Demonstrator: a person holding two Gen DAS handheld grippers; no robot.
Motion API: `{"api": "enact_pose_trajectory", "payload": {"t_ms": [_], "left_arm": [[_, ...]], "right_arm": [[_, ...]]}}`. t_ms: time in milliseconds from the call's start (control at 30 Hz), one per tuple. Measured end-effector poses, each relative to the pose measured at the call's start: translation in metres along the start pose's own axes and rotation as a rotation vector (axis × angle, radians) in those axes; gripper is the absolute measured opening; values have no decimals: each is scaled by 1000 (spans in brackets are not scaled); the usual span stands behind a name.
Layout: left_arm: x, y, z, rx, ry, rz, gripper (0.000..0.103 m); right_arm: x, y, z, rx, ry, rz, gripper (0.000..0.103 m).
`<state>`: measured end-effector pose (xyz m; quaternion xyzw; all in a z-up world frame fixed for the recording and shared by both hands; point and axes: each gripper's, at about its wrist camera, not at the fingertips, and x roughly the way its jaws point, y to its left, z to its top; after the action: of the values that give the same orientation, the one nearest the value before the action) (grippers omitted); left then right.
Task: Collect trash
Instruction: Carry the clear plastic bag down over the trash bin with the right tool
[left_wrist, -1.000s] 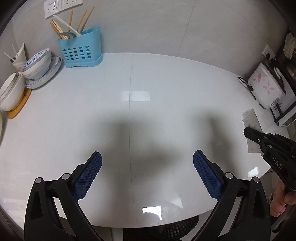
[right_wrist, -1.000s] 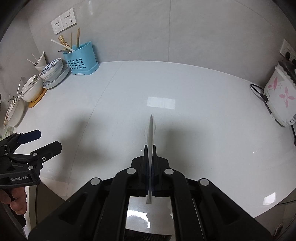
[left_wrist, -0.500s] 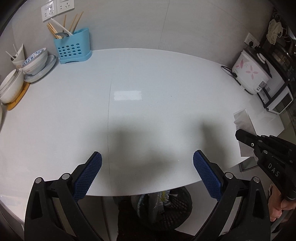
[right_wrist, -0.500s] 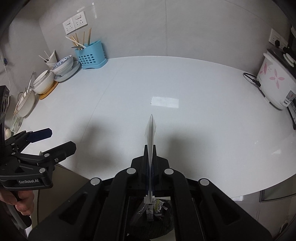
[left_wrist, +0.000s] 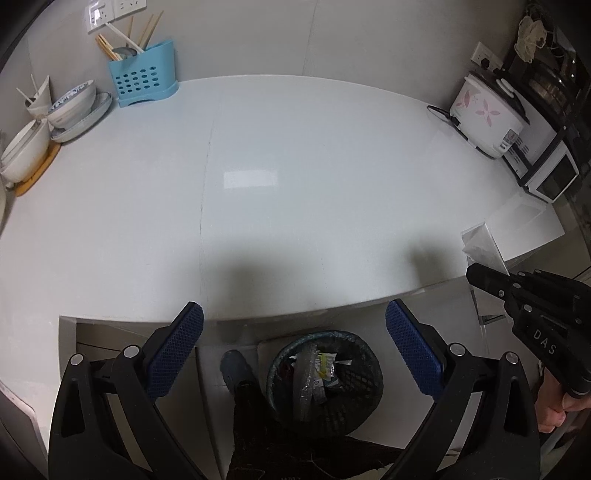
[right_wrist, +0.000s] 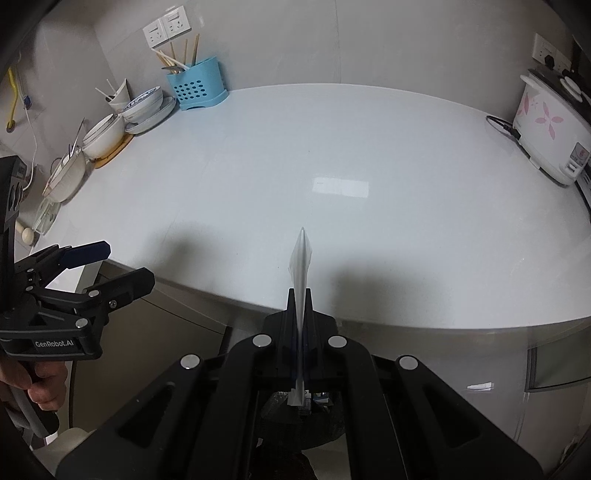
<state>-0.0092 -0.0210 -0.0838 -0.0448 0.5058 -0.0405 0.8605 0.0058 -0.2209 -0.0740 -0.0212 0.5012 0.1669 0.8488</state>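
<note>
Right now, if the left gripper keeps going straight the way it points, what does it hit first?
The left gripper, jaws open and empty, aims at the white countertop front edge, so likely that; the trash bin sits below its line. Depth is uncertain.

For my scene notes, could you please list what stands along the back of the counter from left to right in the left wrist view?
White bowl → stacked bowl and plates → blue utensil holder → rice cooker → microwave.
</note>
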Motion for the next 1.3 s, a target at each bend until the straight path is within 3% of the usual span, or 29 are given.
{"api": "enact_pose_trajectory", "payload": {"t_ms": [467, 967, 1300], "left_arm": [[18, -6, -54, 18, 9, -15, 97], [85, 7, -96, 2, 81, -39, 97], [113, 14, -107, 24, 123, -35, 97]], "right_arm": [[19, 16, -69, -42, 65, 30, 1], [87, 13, -119, -29, 163, 24, 2], [132, 9, -137, -10, 240, 41, 3]]}}
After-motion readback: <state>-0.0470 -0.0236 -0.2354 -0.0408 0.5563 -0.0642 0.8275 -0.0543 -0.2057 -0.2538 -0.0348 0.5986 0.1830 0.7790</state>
